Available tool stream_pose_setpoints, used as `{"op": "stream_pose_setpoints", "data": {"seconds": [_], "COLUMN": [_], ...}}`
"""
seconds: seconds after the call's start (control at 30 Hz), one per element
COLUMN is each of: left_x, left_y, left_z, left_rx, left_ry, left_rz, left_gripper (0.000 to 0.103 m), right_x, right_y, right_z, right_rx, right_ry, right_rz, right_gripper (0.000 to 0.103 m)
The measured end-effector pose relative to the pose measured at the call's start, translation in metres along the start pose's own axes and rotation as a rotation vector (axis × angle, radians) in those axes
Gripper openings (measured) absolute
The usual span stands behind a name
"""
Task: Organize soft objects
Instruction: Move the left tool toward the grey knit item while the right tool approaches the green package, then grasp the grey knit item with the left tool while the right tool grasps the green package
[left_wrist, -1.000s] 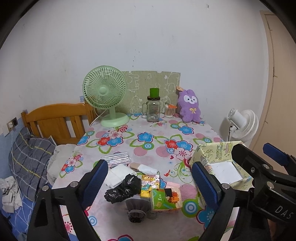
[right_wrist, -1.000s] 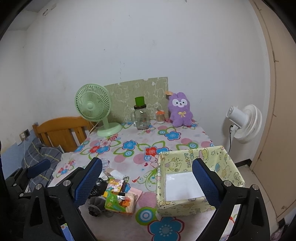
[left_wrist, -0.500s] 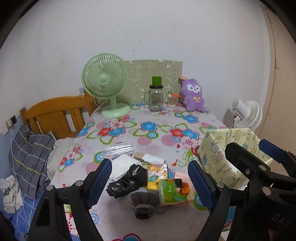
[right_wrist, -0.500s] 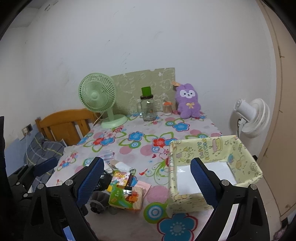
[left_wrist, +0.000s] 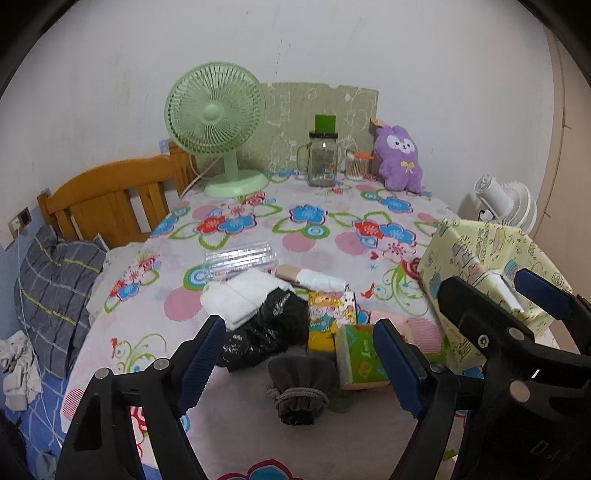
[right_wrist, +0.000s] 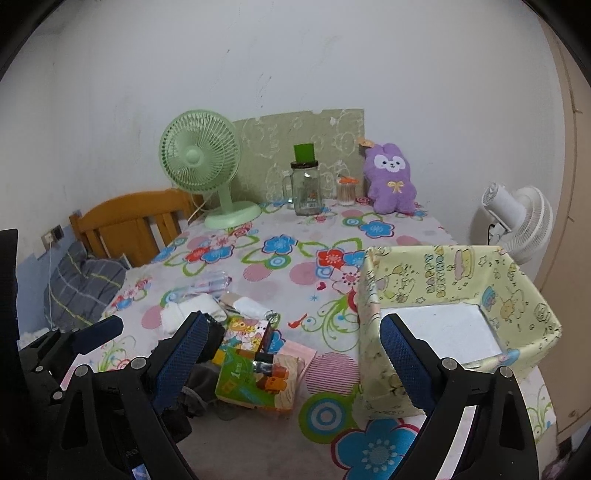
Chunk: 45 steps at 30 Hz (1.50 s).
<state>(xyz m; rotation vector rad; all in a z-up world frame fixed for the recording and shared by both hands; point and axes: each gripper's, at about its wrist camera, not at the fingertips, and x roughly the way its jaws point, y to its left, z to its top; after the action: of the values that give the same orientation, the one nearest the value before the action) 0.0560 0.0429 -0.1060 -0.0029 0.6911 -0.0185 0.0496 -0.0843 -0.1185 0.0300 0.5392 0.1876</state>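
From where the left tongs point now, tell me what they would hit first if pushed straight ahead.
Most likely the grey drawstring pouch, which lies between the open left tongs, nothing held. Just beyond it sit the black plastic bag and green tissue pack. Depth is hard to judge through the fisheye.

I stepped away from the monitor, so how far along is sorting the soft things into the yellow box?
Nothing looks done: the yellow patterned fabric box holds only its white base. In hand: nothing; the left tool and right tool are both open. Left: the whole pile, including the grey drawstring pouch, black plastic bag and green tissue pack.
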Motion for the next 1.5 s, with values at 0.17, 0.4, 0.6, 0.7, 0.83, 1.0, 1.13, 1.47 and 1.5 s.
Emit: {"op": "stream_pose_setpoints", "data": {"seconds": [0.17,0.4,0.6,0.7,0.83,1.0,1.13,1.47,1.5], "left_x": [0.01,0.024,0.036,0.04,0.048,0.055,0.059,0.065,0.064], "left_y": [0.006,0.013,0.017,0.018,0.017,0.014,0.01,0.005,0.005], "left_z": [-0.006,-0.016,-0.026,-0.029,-0.032,-0.036,-0.037,-0.038,-0.038], "left_rx": [-0.003,0.007,-0.002,-0.005,-0.006,-0.009,0.003,0.012,0.013], "left_ry": [0.03,0.065,0.104,0.116,0.136,0.153,0.158,0.187,0.185], "left_rz": [-0.004,-0.001,-0.011,-0.019,-0.036,-0.067,-0.093,-0.115,-0.114], "left_gripper": [0.083,0.082,0.08,0.08,0.074,0.069,0.06,0.044,0.044], "right_x": [0.015,0.032,0.048,0.056,0.066,0.079,0.088,0.097,0.096], "right_y": [0.006,0.016,0.019,0.02,0.021,0.022,0.023,0.018,0.018], "right_z": [-0.006,-0.018,-0.027,-0.03,-0.033,-0.037,-0.039,-0.042,-0.042], "right_rx": [-0.002,0.003,0.005,0.009,0.008,0.008,0.008,0.016,0.016], "right_ry": [0.037,0.088,0.141,0.168,0.2,0.239,0.268,0.306,0.303], "right_rz": [0.006,0.021,0.022,0.026,0.03,0.033,0.035,0.025,0.022], "right_gripper": [0.096,0.094,0.092,0.092,0.092,0.092,0.087,0.074,0.074]}}
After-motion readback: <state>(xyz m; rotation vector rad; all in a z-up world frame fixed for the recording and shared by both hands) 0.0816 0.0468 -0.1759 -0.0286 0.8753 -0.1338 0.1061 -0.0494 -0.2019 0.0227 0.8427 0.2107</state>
